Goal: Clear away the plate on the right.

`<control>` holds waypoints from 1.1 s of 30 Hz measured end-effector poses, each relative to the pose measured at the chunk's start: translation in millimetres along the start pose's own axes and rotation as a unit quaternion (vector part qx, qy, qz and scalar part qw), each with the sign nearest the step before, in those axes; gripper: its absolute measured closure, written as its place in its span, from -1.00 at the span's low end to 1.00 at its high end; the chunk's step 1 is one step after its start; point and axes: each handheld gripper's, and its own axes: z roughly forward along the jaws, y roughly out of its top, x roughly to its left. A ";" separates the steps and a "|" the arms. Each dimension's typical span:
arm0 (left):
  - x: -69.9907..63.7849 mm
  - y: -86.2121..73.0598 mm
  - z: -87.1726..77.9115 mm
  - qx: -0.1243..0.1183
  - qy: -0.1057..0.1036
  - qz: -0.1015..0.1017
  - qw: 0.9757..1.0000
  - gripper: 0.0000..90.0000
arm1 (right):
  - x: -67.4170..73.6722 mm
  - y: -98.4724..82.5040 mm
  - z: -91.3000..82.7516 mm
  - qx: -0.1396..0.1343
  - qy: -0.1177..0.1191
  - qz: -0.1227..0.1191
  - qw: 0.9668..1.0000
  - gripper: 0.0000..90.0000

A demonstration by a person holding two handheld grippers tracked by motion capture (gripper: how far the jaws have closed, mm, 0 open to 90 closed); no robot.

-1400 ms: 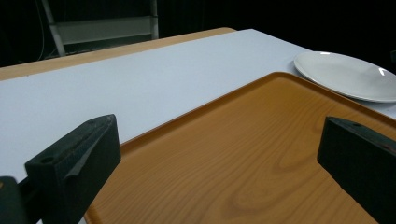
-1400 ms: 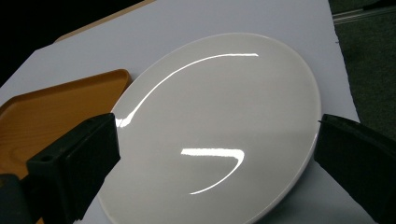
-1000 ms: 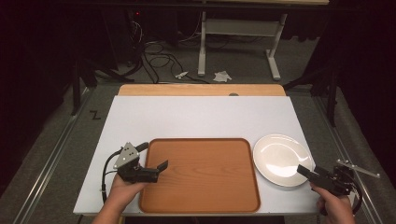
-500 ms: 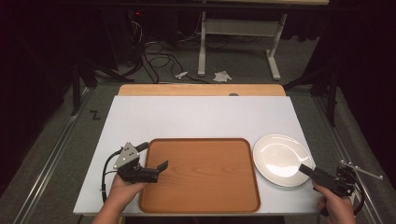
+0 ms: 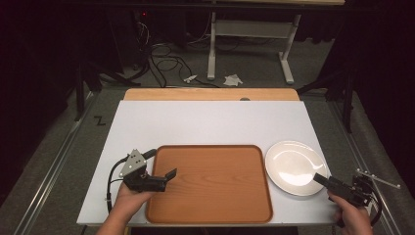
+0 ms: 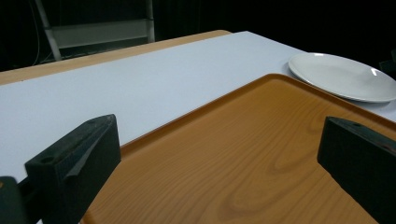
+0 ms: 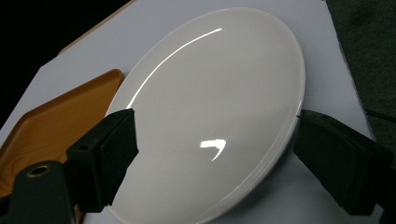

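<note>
Wooden tray (image 5: 215, 183) beside white plate (image 5: 295, 167) on table (image 5: 210, 125); left gripper (image 5: 169, 175) and right gripper (image 5: 319, 178), jaws apart, empty.

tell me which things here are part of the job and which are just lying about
In play, judging by where the tools are:
- left hand-held gripper, open over the wooden tray
- right hand-held gripper, open at the white plate

Lying about:
- crumpled paper on the floor
- floor cables

White plate (image 7: 210, 107) lying on white table (image 7: 336, 84). Right gripper (image 7: 212, 161) hovering over plate's near rim, jaws spread wide. Wooden tray (image 7: 56, 116) sitting just beside plate.
</note>
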 end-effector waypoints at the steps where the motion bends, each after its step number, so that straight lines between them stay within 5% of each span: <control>1: 0.0 -0.1 0.6 0.001 0.000 0.000 1.000 -0.99 | 0.0 0.0 0.0 0.000 0.000 0.000 1.000 -0.67; 9: 0.5 0.6 -2.2 -0.005 0.000 -0.001 1.000 -0.99 | -0.9 -0.1 0.3 -0.004 0.000 0.012 1.000 -0.64; 17: 0.0 0.5 -1.8 -0.005 0.000 0.001 1.000 -1.00 | -9.9 -1.6 3.7 0.008 0.001 0.060 0.998 -0.48; 30: -1.0 -0.2 0.0 -0.001 -0.001 -0.001 1.000 -0.99 | -19.4 0.9 13.1 0.010 0.026 0.148 0.989 -0.20; 33: -1.0 -0.1 -0.2 -0.001 -0.001 -0.002 1.000 -1.00 | -20.9 0.8 13.6 0.008 0.029 0.145 0.989 -0.19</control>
